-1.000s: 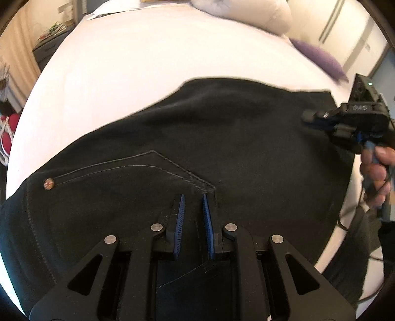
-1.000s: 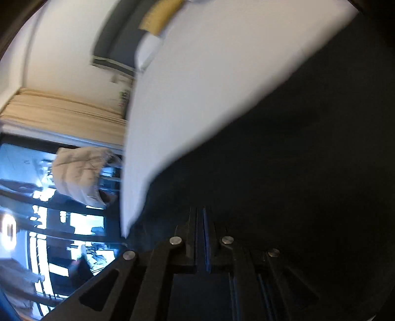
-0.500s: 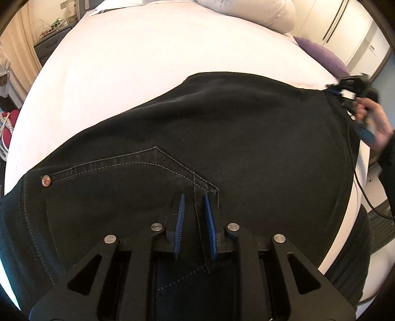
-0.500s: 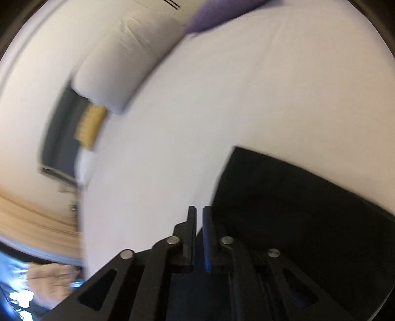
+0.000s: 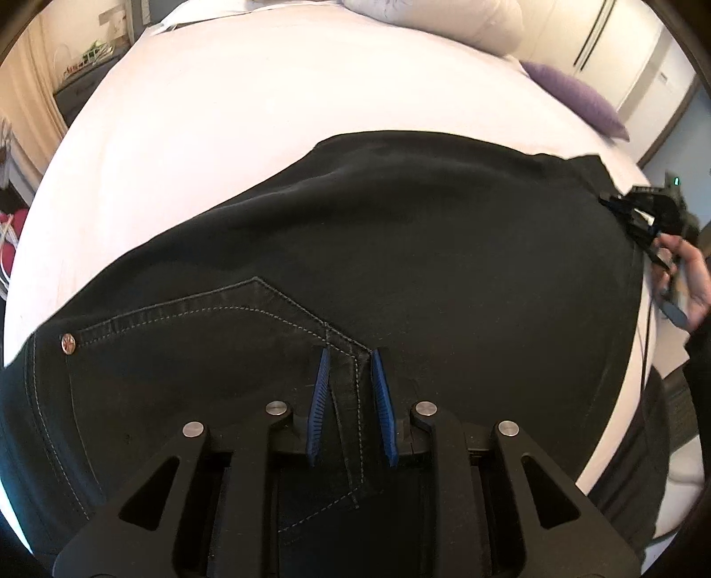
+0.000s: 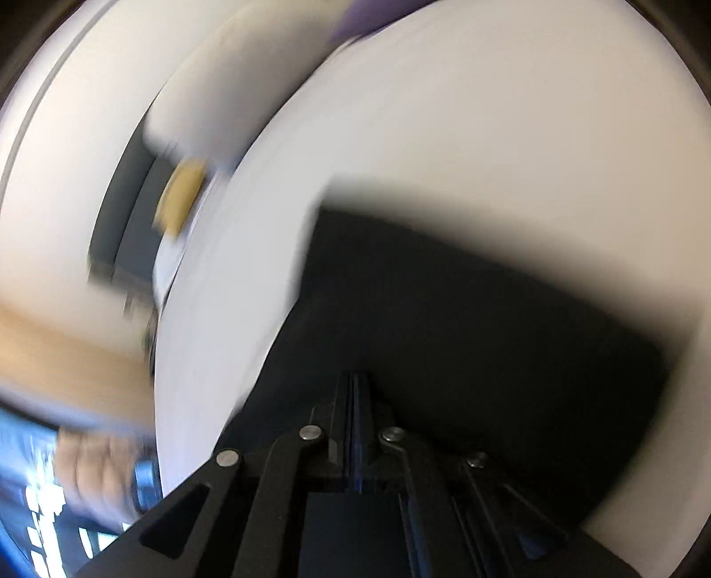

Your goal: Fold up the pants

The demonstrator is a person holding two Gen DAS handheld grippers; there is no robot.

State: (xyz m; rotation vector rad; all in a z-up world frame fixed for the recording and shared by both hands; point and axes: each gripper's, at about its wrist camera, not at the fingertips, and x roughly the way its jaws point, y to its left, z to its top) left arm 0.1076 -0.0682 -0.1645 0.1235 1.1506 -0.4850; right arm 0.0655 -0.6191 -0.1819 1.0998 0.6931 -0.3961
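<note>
Pants (image 5: pixel 400 249): lying on bed (image 5: pixel 249 115). Left gripper (image 5: pixel 351 369): gaping narrowly over pocket seam. Right gripper (image 6: pixel 359 387): pinching pants edge.

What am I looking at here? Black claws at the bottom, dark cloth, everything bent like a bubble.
No robot: a person holds a two-fingered grabbing tool in each hand, and each carries a wide-angle camera, hence the bending. One picture looks along the left tool; its blue fingers stand slightly apart, straddling a seam of the black pants, which lie spread on a white bed. A pillow and a purple cushion lie at the far end. At that picture's right edge you see the right tool at the pants' edge. The other picture, blurred, is its own view: fingers pressed together, apparently pinching cloth.
</note>
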